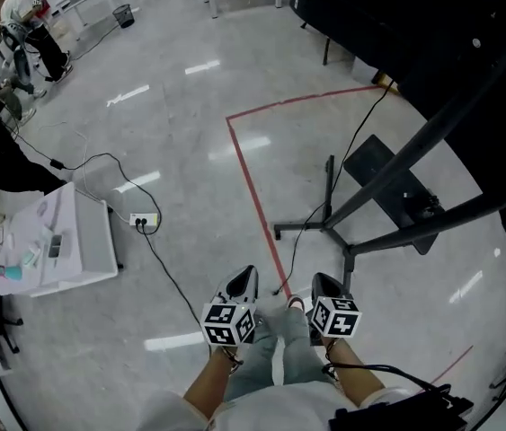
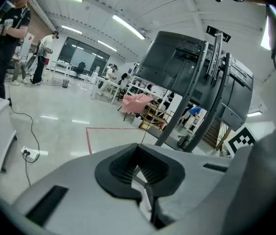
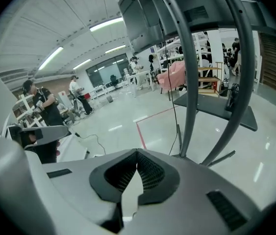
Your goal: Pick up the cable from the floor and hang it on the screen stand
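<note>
A thin black cable (image 1: pixel 350 146) drops from the screen stand (image 1: pixel 387 187) and trails over the grey floor to a loose end (image 1: pixel 290 281) just ahead of my grippers. The stand carries a big dark screen (image 1: pixel 432 25) at the upper right. Both grippers are held low and close to the body, side by side: the left gripper (image 1: pixel 245 277) and the right gripper (image 1: pixel 323 282), each shut with nothing in it. In the left gripper view the left gripper (image 2: pixel 138 164) faces the stand (image 2: pixel 191 92) and cable (image 2: pixel 146 119). The right gripper (image 3: pixel 137 161) faces the stand's poles (image 3: pixel 191 82) and cable (image 3: pixel 174 116).
A red tape line (image 1: pixel 253 187) crosses the floor beside the stand's legs (image 1: pixel 329 232). At the left stands a white table (image 1: pixel 91 250), with a power strip (image 1: pixel 145 220) and its own black lead (image 1: pixel 176 285). A person (image 1: pixel 19 7) and a bin (image 1: pixel 123 14) are far back left.
</note>
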`<state>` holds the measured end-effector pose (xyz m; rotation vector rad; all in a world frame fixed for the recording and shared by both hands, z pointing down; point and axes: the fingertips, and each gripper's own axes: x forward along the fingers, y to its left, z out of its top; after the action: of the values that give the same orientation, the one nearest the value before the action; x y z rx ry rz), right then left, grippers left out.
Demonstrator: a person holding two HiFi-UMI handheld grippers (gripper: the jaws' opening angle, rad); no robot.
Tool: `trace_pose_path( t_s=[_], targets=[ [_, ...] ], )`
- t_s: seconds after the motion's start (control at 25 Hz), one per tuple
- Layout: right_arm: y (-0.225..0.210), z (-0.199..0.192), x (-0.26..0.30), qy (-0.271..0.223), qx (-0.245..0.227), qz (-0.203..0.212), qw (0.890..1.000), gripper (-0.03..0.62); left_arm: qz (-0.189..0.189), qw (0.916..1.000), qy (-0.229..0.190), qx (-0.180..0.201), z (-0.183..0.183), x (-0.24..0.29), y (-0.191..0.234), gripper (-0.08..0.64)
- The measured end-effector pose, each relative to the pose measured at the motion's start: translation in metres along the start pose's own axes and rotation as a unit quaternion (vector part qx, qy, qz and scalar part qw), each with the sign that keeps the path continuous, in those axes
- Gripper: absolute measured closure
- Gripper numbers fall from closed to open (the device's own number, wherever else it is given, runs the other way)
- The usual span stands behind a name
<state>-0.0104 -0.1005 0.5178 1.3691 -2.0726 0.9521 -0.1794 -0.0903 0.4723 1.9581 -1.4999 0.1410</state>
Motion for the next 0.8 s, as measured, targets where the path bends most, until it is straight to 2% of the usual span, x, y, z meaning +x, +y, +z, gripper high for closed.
trace_pose_path(
  t_s=[0.24,0.4,0.52,0.64,0.8],
  targets=[
    [-0.045,-0.021,0.079,0.009,-0.006,-0.004,1.0,0.575,-0.018,0.9995,0.025,-0.004,-0.053,0.075,0.01,0.557],
    [-0.076,-0.05,0.136,0.004,-0.016,-0.022,1.0,0.574,-0.01,0.999,0.044,0.0,-0.101,0.11,0.036,0.557],
    [-0.108,-0.073,0.186,-0.009,-0.007,-0.03,0.999,0.574,0.003,0.9995,0.032,0.002,-0.135,0.146,0.064,0.557],
    [-0.141,-0.114,0.238,-0.017,0.005,-0.031,0.999,0.574,0.015,0.9996,0.02,0.01,-0.176,0.186,0.099,0.557],
    [-0.186,-0.169,0.324,-0.029,0.016,-0.023,0.999,0.572,-0.009,0.9994,0.006,0.034,-0.217,0.263,0.147,0.557]
  ],
)
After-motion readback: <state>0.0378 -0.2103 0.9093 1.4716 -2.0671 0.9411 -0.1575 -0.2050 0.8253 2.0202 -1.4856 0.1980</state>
